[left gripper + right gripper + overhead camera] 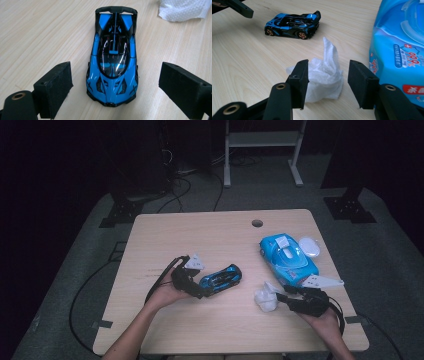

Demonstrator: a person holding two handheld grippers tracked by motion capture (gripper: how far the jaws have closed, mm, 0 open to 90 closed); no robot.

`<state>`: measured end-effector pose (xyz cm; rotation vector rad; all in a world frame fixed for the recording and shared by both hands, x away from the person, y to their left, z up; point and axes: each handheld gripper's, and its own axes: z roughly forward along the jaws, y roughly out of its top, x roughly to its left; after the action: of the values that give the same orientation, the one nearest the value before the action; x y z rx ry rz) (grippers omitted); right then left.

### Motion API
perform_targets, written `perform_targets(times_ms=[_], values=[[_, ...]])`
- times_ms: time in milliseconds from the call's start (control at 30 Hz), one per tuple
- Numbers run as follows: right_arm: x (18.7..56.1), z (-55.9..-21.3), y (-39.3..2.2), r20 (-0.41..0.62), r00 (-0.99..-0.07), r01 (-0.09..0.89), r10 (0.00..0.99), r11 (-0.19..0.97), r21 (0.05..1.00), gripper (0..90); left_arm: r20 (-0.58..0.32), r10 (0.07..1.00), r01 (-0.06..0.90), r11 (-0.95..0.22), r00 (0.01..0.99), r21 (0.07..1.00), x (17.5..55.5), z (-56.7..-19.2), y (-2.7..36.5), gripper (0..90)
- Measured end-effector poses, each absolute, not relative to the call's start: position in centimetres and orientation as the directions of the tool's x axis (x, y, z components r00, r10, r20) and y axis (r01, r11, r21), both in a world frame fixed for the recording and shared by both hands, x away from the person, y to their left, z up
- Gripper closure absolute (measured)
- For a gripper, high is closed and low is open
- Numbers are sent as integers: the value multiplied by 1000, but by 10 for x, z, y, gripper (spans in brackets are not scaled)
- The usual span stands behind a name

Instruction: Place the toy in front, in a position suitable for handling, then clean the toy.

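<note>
Table point(220, 320) | left gripper point(115, 87) open, toy car point(113, 60) between | right gripper point(328, 82) open, seemingly astride wipe point(324, 77)

The toy car point(112, 62) is bright blue with glossy black over the cabin, rear wing and lower edges, and in the right gripper view you can see orange-gold wheels. Upper right of the left gripper view, the wipe point(183, 9) is plain white with a fine dimpled texture. The wipes pack point(402, 50) is sky blue with white swirls, white lettering and a red label patch. The table point(200, 235) is pale wood grain, and the foam pads point(53, 87) are matte black.
</note>
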<state>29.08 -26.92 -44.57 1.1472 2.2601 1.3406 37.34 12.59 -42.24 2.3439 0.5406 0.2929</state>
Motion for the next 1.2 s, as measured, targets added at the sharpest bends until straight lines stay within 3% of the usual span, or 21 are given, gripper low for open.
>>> perform_targets(times_ms=[1200], values=[[281, -448, -280, 164, -632, 498, 757, 234, 835, 461, 12, 556, 363, -560, 831, 745, 335, -445, 190, 101]])
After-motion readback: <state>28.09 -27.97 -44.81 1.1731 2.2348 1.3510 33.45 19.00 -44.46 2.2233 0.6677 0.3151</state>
